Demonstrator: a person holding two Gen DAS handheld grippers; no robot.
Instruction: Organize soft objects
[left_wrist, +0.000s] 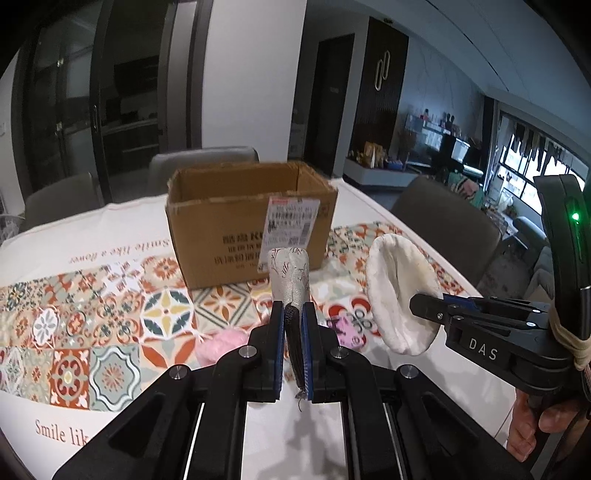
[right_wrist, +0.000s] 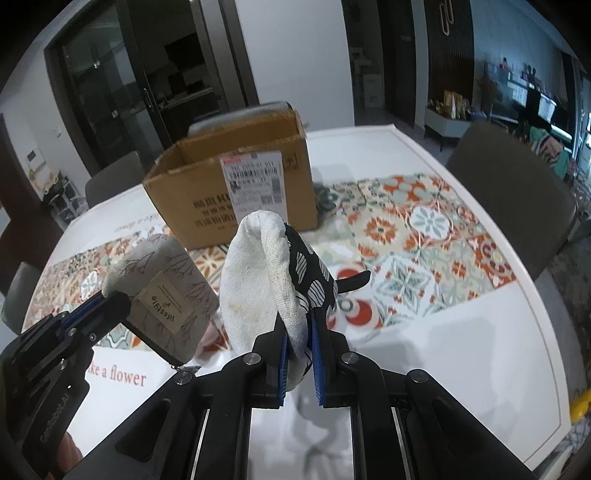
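- One cardboard box (left_wrist: 251, 221) stands open-topped on the desk (left_wrist: 110, 221), on the far side of both tools, with one white shipping label (left_wrist: 293, 221) on the wall facing them.
- Two oven mitts are in the air, one per tool. One is a grey mitt (left_wrist: 290, 275) printed with fine branch lines and carrying a tan tag; the other is a white-lined mitt (right_wrist: 258, 280) with a black leaf-patterned outer side.
- The left hand-held gripper (left_wrist: 293, 332) has its jaws drawn in narrow, pinching the dark-edged cuff of the grey mitt between the blue pads (left_wrist: 306, 347). The mitt stands upright above the fingertips, in front of the box's near wall and clear of the desk.
- The right hand-held gripper (right_wrist: 299, 339) is likewise nearly closed, clamping the lower edge of the white-lined mitt. That mitt rises upright from the jaws, its white lining turned towards the left tool, its black loop hanging out to the right.
- In the right wrist view the two mitts hang side by side, near each other; I cannot tell whether they touch.
- One pink fluffy item (left_wrist: 218, 345) lies on the desk below the left tool, partly hidden by it.
- One patterned tile runner (left_wrist: 110, 325) crosses the white tablecloth, which bears the printed words "Smile like a flower".
- Grey chairs (left_wrist: 443, 218) stand around the desk; at least three show.
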